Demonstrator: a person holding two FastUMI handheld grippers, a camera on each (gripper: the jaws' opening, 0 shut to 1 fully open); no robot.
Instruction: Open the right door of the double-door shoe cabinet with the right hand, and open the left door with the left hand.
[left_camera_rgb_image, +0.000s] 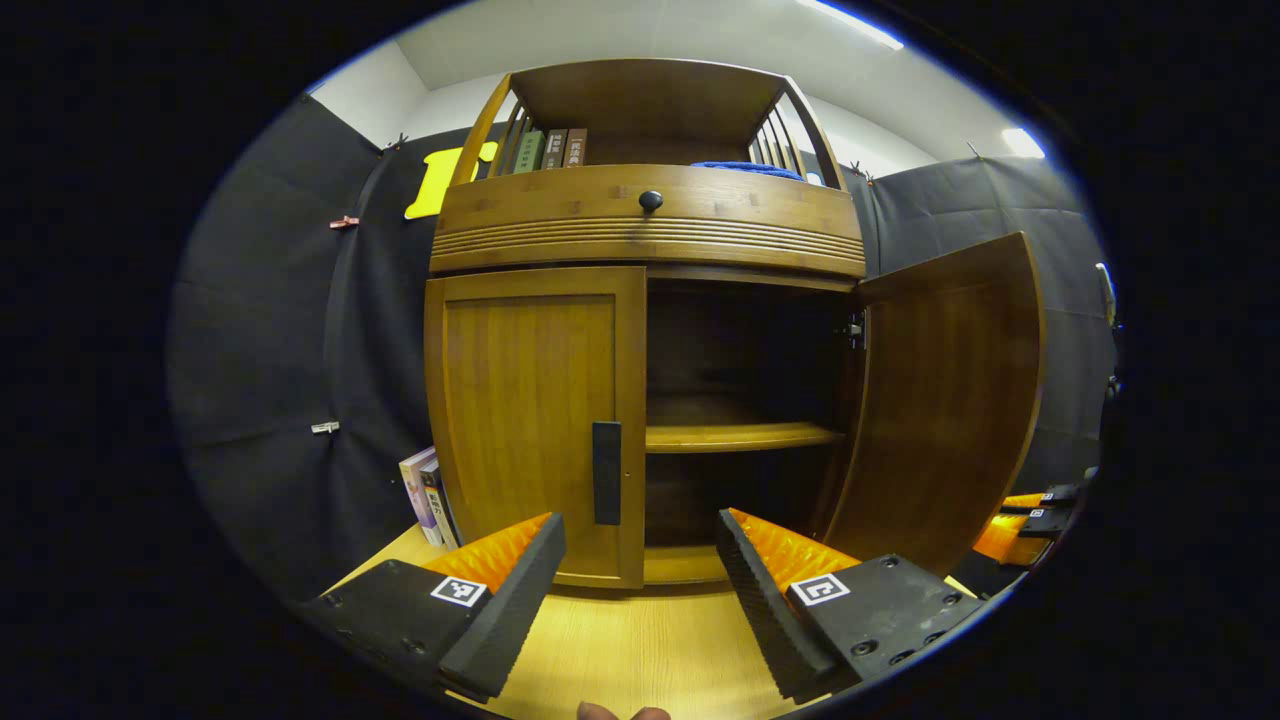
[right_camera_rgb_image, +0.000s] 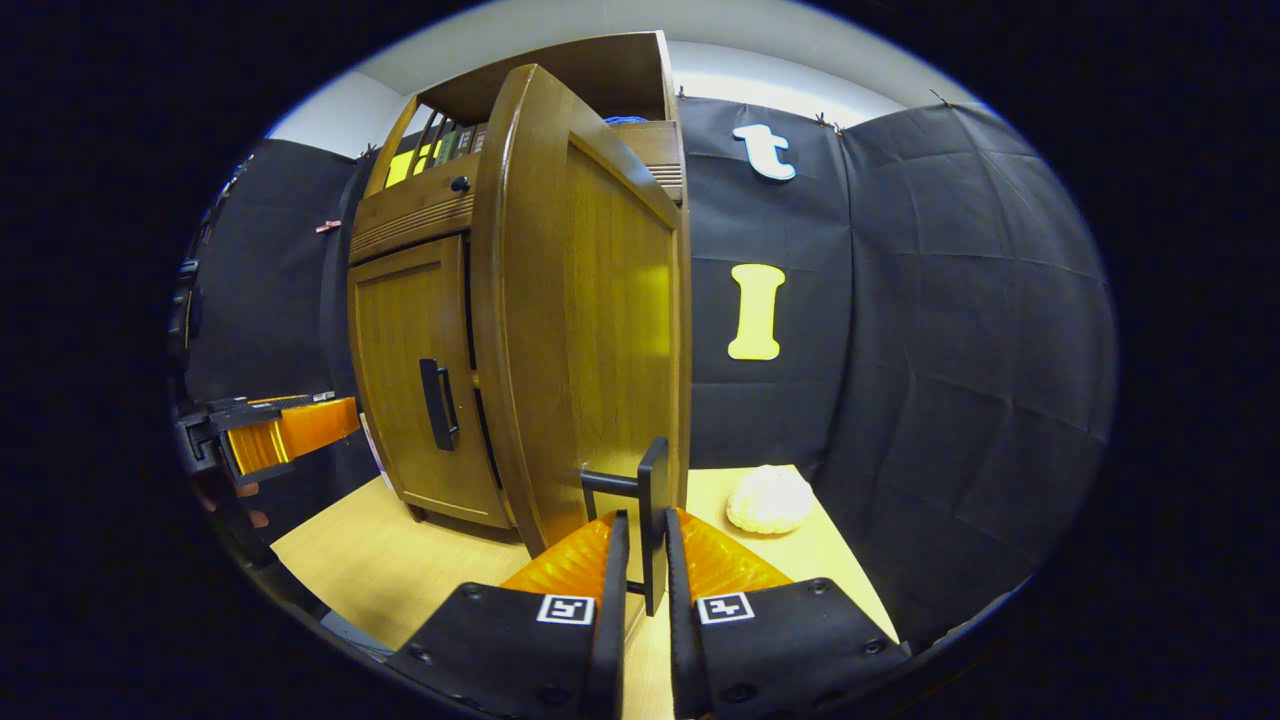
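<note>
The wooden shoe cabinet (left_camera_rgb_image: 650, 215) stands on the table. Its right door (left_camera_rgb_image: 945, 400) is swung wide open, showing a dark interior with a shelf (left_camera_rgb_image: 740, 435). The left door (left_camera_rgb_image: 535, 420) is closed, its black handle (left_camera_rgb_image: 606, 472) near the inner edge. My left gripper (left_camera_rgb_image: 640, 545) is open, just in front of and below that handle. In the right gripper view, the right door (right_camera_rgb_image: 590, 320) is seen edge-on, and my right gripper (right_camera_rgb_image: 645, 560) is shut on its black handle (right_camera_rgb_image: 652, 500). The left door's handle (right_camera_rgb_image: 438, 403) and the left gripper (right_camera_rgb_image: 270, 435) appear farther left.
Books (left_camera_rgb_image: 430, 495) lean beside the cabinet's left side, more stand on its top shelf (left_camera_rgb_image: 550, 148). A drawer knob (left_camera_rgb_image: 651, 200) sits above the doors. A pale lumpy object (right_camera_rgb_image: 770, 498) lies on the table (right_camera_rgb_image: 400, 560) right of the open door.
</note>
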